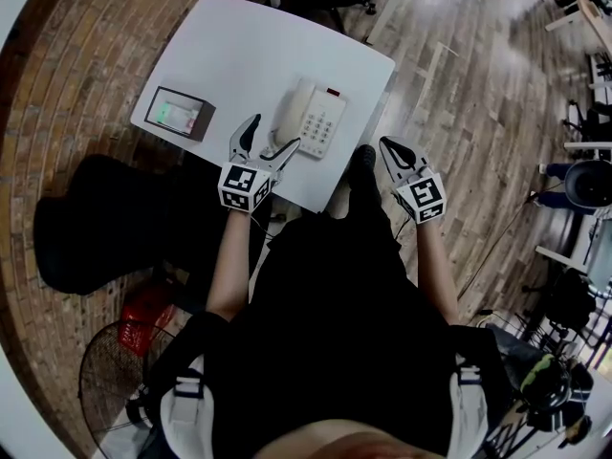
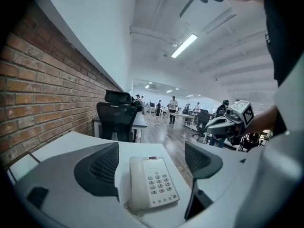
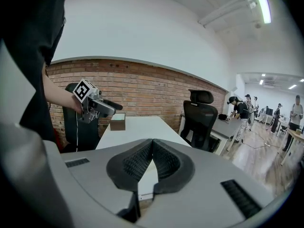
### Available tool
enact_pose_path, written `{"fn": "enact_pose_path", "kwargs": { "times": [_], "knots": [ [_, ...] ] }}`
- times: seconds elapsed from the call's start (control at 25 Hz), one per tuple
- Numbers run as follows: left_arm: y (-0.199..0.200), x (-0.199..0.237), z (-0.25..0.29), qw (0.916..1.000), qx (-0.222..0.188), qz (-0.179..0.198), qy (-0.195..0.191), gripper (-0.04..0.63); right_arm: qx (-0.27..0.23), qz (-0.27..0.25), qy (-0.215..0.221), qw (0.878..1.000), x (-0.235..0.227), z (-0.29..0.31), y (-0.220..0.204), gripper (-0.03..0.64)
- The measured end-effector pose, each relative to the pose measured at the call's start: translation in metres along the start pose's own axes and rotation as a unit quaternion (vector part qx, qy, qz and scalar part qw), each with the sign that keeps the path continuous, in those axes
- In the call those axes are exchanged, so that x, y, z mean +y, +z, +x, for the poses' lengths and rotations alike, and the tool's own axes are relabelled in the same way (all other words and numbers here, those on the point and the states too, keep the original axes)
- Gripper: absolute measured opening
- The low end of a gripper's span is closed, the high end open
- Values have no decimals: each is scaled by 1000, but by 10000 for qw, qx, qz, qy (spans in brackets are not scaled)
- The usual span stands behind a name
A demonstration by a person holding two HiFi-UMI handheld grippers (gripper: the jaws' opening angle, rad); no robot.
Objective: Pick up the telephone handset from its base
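A white telephone sits near the front right corner of the white table. Its handset lies on the base's left side. My left gripper hovers open just in front of the phone, with the jaws pointing at it. In the left gripper view the telephone and its handset lie between the spread pads, untouched. My right gripper is shut and holds nothing, off the table's right edge. The right gripper view shows the right gripper with its jaws pressed together.
A small brown box with a green top stands on the table's left. A black office chair is behind the far end. A black bag, a red item and a fan sit on the floor at left. People stand far back.
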State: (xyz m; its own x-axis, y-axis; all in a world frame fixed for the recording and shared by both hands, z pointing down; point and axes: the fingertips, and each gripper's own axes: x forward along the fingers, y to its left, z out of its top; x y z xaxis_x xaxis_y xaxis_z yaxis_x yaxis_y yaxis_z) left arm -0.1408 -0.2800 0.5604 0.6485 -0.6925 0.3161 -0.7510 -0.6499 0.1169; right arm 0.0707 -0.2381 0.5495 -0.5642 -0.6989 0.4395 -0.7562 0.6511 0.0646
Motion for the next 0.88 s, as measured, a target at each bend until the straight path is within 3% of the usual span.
{"fn": "enact_pose_path", "kwargs": {
  "times": [0.16,0.88],
  "knots": [
    [-13,2,10,9999,107,-56,73,425,28,-139,-37,9999,-9,-4,-2,-2],
    [-41,27,75,9978,537,-28,384,423,264,226,41,9994,-54,13,-27,-2]
  ]
}}
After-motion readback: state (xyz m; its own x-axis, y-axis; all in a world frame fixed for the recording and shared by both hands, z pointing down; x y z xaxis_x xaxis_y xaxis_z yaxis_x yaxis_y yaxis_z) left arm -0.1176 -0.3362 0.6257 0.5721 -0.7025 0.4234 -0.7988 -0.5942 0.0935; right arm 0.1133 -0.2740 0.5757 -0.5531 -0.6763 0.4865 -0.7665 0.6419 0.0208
